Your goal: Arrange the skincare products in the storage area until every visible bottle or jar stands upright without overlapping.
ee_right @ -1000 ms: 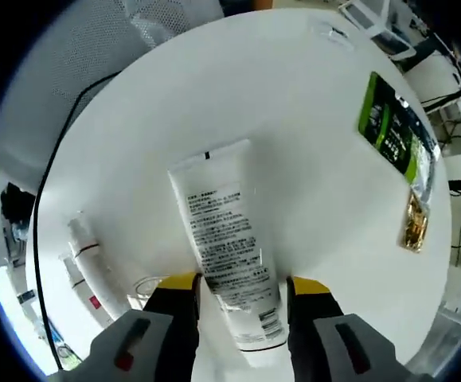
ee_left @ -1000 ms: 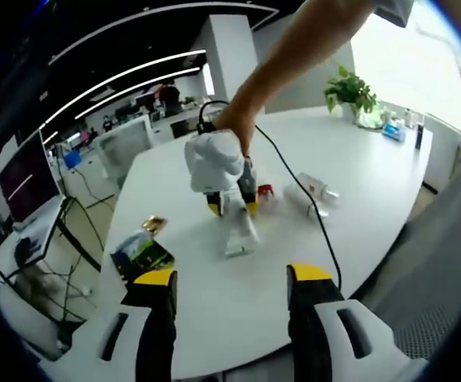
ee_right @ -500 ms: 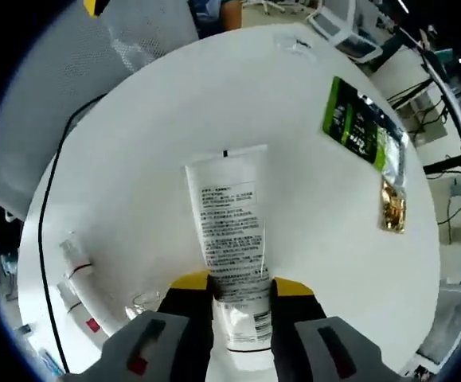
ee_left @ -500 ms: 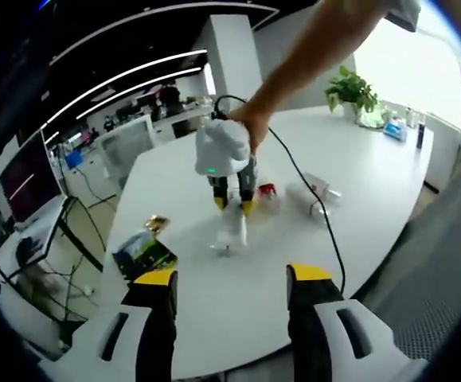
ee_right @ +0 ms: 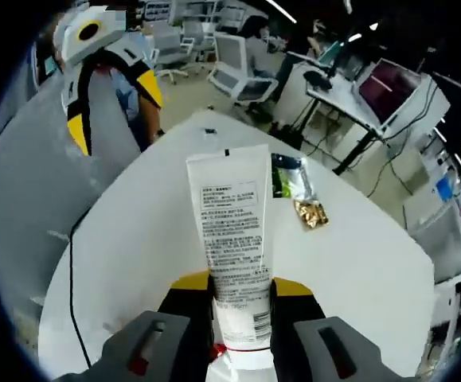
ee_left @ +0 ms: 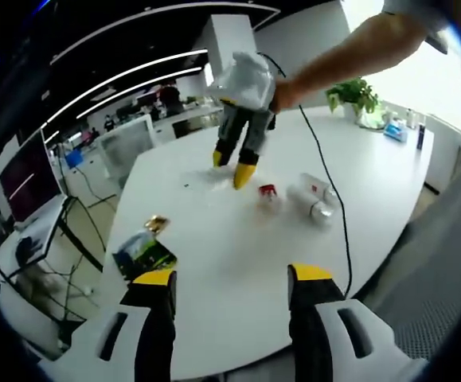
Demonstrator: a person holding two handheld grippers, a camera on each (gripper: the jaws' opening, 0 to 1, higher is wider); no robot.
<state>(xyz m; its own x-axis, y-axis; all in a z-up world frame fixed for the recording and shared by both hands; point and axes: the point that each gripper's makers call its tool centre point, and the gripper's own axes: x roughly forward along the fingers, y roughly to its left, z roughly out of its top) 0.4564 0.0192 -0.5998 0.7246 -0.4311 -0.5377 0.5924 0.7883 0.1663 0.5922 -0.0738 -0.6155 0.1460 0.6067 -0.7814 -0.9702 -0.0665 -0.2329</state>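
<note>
In the right gripper view, the right tongs [ee_right: 232,288] hold a white tube [ee_right: 232,235] between the two yellow-tipped jaws, which close on its lower part. The tube points toward 12 o'clock, with black print on its face, and it is lifted above the white counter [ee_right: 357,263]. Behind the tube, near 1 o'clock, a green packet [ee_right: 287,177] lies flat on the counter, and a small gold packet [ee_right: 310,213] lies just beside it. The left tongs [ee_right: 107,60] come into this view at about 10 o'clock.

In the left gripper view, the left tongs [ee_left: 230,280] stand wide apart with nothing between the jaws. The right tongs [ee_left: 230,165] hang above the counter [ee_left: 238,239] near 12 o'clock, held by a person's hand [ee_left: 282,91]. The tube itself is hard to see there. On the counter toward 1 o'clock, two pale bottles [ee_left: 314,195] lie on their sides, close together, and a small red-marked item [ee_left: 267,193] lies just beside them. The green packet [ee_left: 142,253] lies at 9 o'clock. A potted plant [ee_left: 351,91] stands at the far edge.
</note>
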